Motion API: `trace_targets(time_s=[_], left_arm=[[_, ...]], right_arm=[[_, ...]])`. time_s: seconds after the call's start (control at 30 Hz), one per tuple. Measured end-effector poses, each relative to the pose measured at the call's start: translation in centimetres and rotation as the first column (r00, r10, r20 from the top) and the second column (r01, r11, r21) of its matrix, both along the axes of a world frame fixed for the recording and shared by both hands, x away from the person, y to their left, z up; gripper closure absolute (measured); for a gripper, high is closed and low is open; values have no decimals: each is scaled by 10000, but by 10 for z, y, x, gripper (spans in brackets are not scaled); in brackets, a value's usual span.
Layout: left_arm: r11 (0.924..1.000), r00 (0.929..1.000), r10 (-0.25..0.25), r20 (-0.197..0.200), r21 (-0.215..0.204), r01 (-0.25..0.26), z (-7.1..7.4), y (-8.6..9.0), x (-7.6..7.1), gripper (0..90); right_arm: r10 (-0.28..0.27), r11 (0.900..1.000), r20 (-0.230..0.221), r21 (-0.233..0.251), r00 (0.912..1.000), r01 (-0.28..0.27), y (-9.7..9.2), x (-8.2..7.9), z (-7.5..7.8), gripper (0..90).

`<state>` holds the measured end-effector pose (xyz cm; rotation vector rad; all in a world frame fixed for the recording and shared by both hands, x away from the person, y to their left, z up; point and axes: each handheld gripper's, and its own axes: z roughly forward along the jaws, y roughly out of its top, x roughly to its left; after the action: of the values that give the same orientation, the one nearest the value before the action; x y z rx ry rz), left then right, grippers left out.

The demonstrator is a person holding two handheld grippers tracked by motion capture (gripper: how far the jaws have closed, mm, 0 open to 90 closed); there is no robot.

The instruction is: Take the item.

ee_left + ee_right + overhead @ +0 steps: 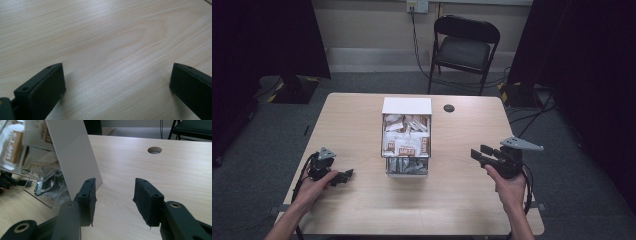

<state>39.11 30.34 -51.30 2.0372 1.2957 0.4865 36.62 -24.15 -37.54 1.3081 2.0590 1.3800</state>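
A clear two-tier organiser box [406, 140] with a white back stands at the middle of the wooden table [357, 115]; packets fill its upper tier and darker sachets lie in the lower one. In the right gripper view its white side panel [72, 157] stands just left of the jaws. My right gripper [478, 154] hovers to the right of the box, pointing at it, jaws partly apart with nothing between them [113, 197]. My left gripper [346, 175] rests low on the table at the left, jaws wide apart over bare wood [117, 82].
A round cable hole [449, 108] sits in the table behind the box. A black folding chair [464, 47] stands beyond the far edge. Cables trail on the grey carpet at the right.
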Motion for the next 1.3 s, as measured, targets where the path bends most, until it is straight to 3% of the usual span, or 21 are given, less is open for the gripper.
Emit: trace_targets(time_s=[0.37, 0.4, 0.83, 1.3], left_arm=[[10000, 10000, -45, -21, 33, 45, 0, 0, 0, 0], [10000, 10000, -14, -3, -7, 14, 0, 0, 0, 0], [10000, 10000, -35, -17, 39, 35, 0, 0, 0, 0], [10000, 10000, -49, -21, 34, 49, 0, 0, 0, 0]], right_arm=[[431, 9986, 503, 290, 9978, -446, 17, 3, 18, 517], [561, 9969, 631, 516, 9964, -594, 20, 3, 20, 516], [1084, 9909, 1047, 689, 9886, -1159, 40, 6, 39, 532], [2241, 9690, 1324, 756, 9655, -2353, 69, 6, 57, 554]])
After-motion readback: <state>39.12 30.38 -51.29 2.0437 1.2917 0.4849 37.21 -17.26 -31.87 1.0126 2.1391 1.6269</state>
